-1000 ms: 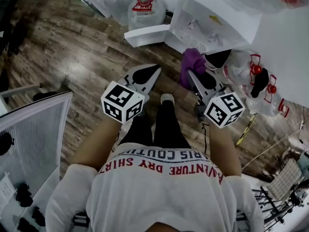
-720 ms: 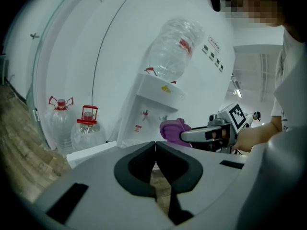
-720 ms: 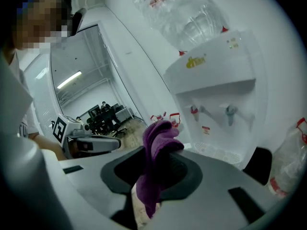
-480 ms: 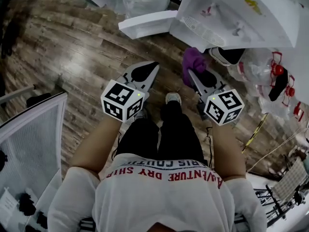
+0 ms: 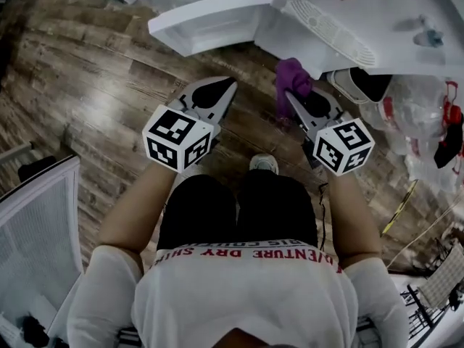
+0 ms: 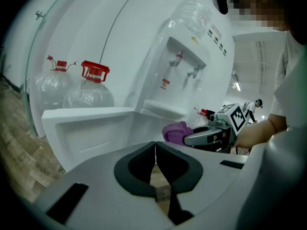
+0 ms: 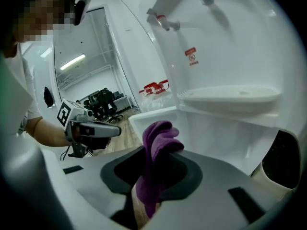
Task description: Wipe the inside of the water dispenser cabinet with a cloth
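- Below the water dispenser [image 5: 362,13], in the head view, I have both grippers held out past the person's knees and aimed at its base.
- On my right gripper [image 5: 293,101] the jaws are clamped on the purple cloth [image 5: 290,78]. The cloth bunches up above the tips and hangs down between them.
- The cloth sits just in front of the dispenser's lower opening. I cannot tell whether it touches anything there.
- On my left gripper [image 5: 226,89] the jaws are pressed together with the tips meeting and nothing between them. It is off to the dispenser's left.
- The open cabinet door [image 5: 210,24] swings out from the dispenser's left side. It lies straight across the left gripper's line and blocks that side.
- The drip tray [image 7: 230,97] juts out from the dispenser's front, directly above the cloth, and forms a ceiling over the opening.
- Two water bottles [image 6: 88,87] with red caps stand beyond the door, to the dispenser's left. More clear bottles [image 5: 428,114] crowd its right side.
- One shoe [image 5: 263,163] rests on the wooden floor [image 5: 87,85] between the grippers, nearer me than the dispenser.
- Against a second ago, the dispenser and its door sit much closer to both grippers and fill more of the top of the head view.
- The door's edge, then well ahead of the left gripper, is now just beyond its tips. The cloth is gripped as before.
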{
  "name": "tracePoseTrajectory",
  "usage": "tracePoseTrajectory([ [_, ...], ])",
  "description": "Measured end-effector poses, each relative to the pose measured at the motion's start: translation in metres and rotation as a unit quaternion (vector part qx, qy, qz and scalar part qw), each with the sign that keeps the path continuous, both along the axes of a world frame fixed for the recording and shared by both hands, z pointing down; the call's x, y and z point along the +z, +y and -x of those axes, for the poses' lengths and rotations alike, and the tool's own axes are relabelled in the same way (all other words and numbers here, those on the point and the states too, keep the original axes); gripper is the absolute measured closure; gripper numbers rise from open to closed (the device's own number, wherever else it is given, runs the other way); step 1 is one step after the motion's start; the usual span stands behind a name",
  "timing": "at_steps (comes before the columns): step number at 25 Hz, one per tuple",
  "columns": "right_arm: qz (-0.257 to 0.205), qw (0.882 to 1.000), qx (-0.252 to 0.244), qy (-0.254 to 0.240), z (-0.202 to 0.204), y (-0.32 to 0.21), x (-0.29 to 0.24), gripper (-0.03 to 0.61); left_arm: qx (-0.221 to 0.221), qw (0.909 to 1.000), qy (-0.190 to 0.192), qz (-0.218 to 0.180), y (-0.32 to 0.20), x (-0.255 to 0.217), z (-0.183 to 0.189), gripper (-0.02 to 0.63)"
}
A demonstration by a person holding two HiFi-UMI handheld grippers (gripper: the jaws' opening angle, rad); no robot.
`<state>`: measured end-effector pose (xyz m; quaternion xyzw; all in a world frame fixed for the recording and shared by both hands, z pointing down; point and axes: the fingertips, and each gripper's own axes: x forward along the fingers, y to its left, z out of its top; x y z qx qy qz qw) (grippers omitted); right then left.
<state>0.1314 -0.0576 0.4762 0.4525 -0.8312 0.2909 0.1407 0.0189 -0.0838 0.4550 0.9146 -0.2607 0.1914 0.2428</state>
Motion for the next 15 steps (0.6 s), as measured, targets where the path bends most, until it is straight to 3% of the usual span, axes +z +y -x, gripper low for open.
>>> tracePoseTrajectory([
  [6, -0.013, 1.000, 0.003, 0.008, -0.014, -0.023, 0.071, 0.480, 0.028, 0.9990, -0.010, -0.032, -0.032, 0.062, -0.011, 0.586],
  [15, -0.050, 0.998, 0.015, 0.037, -0.033, -0.055, 0.106, 0.480, 0.043, 0.9971, -0.007, -0.062, -0.062, 0.087, -0.016, 0.586],
])
